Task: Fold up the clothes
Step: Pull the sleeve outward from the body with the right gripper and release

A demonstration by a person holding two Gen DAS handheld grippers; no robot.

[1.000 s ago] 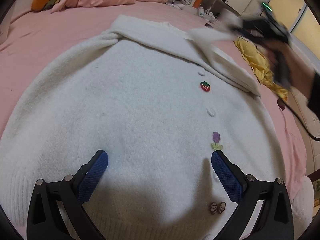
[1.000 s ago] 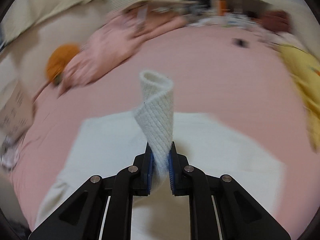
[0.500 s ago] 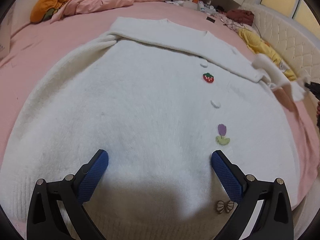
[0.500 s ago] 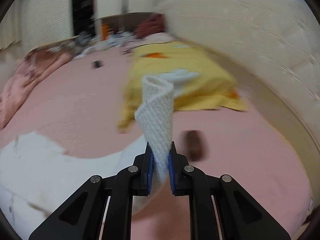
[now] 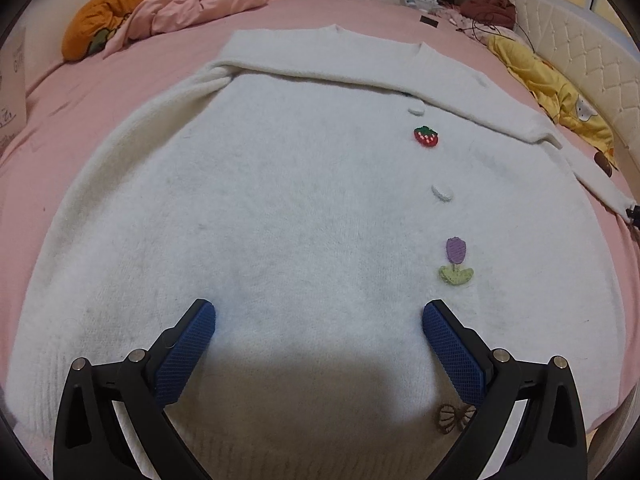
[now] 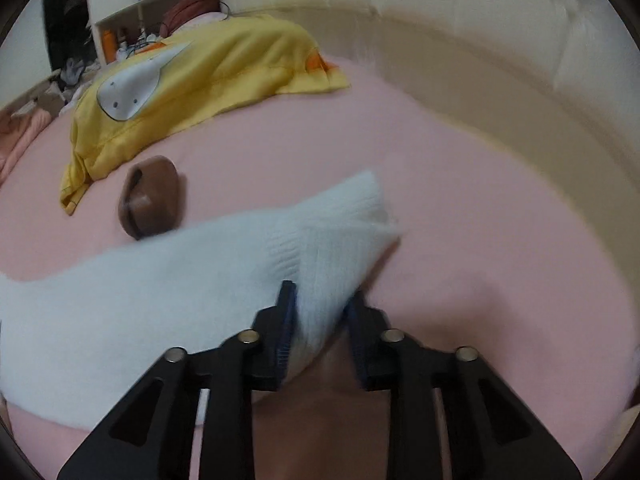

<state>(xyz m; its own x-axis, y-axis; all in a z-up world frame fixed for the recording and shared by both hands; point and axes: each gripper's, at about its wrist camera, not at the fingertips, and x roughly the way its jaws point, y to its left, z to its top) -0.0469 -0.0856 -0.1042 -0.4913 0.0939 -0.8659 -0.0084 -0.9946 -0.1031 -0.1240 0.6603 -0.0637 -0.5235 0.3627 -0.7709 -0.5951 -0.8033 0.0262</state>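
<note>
Our right tongs (image 6: 320,304) are opening, with the ribbed cuff (image 6: 340,232) of the white cardigan (image 5: 300,200) between the pads, loosening but not yet dropped clear. Our left tongs (image 5: 318,332) stand wide apart and empty, low over the hem end of the cardigan, which lies buttoned and flat on the pink bed (image 5: 100,80) ahead of them.

We judge the risk to be in the release: if the cuff slips out while the tongs travel, the sleeve (image 5: 580,168) could land twisted or bunched, and the fold would need redoing. A brown object (image 6: 150,196) sits just left of the sleeve, ahead of our right tongs; the sleeve may drape over it, though blur makes the gap hard to read.

Only the left wrist view shows the whole garment, with its strawberry patch (image 5: 426,136) and tulip patch (image 5: 456,260) ahead and right of the tongs. Only the right wrist view shows the cuff between the pads and the yellow garment (image 6: 200,68) far ahead.
</note>
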